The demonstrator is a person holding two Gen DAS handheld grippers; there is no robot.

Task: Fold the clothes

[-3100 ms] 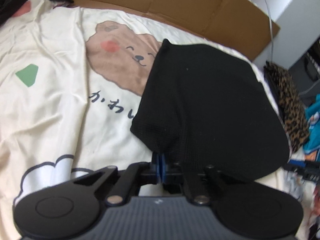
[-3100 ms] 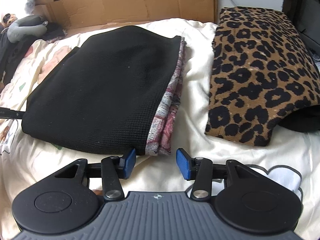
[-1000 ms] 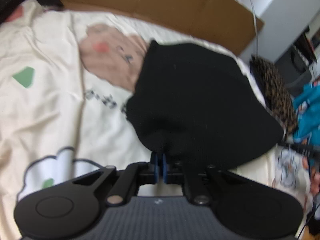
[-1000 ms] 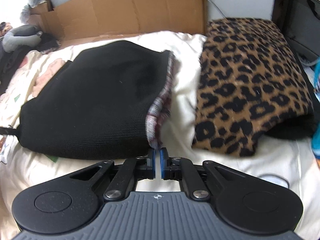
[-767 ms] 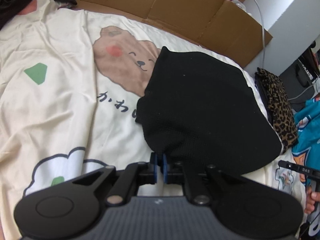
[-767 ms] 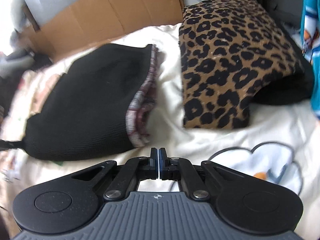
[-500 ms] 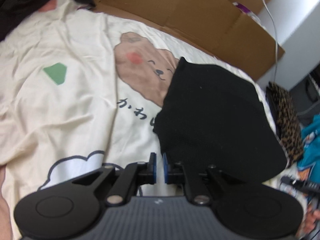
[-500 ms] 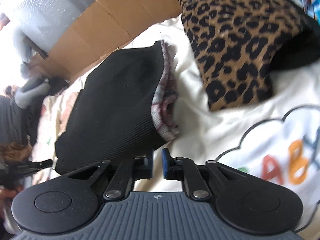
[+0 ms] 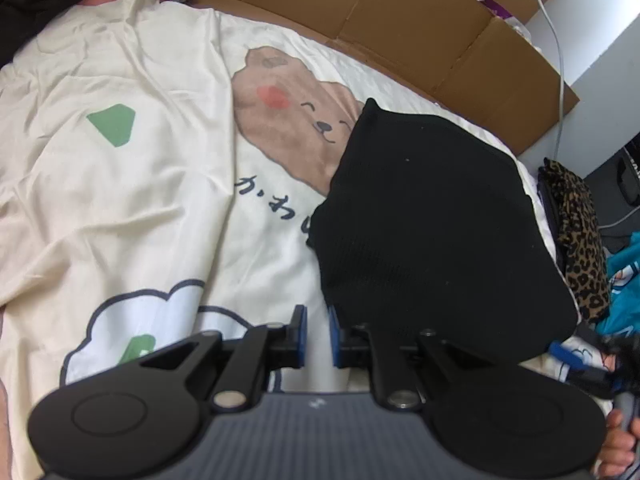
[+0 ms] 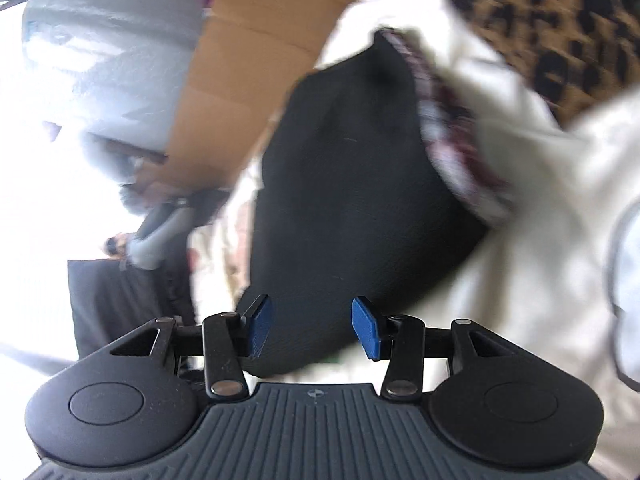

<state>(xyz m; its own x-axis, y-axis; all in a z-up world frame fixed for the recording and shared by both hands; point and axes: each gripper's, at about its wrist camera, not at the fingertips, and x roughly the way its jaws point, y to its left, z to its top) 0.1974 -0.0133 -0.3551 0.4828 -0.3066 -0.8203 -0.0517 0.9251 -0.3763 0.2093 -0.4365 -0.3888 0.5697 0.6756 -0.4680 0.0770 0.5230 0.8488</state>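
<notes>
Now, left fingers: the left gripper [image 9: 317,336] is parting its jaws a touch, a narrow gap between the blue pads and nothing in it but printed bedsheet [image 9: 132,200]; released.
Right fingers: the right gripper [image 10: 312,328] is spreading its jaws, roughly half apart, with the near edge of the black folded garment [image 10: 352,184] showing between and beyond the pads; no pad presses on it, so released. This view is smeared with motion.
Garment's place: on the bed, just ahead and to the right of the left fingers, its near corner close beside the right-hand pad; a plaid layer [image 10: 452,136] peeks out along its far-right edge in the right view.
Neighbour: the leopard-print piece [image 9: 580,236] lies beyond the garment's far side, near it.
Risk one: I'd judge the stack could spring open, since both grips are off and the plaid edge already sticks out.
Risk two: a pad could snag the near black hem and drag the fold askew.
Risk three: blur hides the exact contact, so a re-grip might pinch the sheet too.
</notes>
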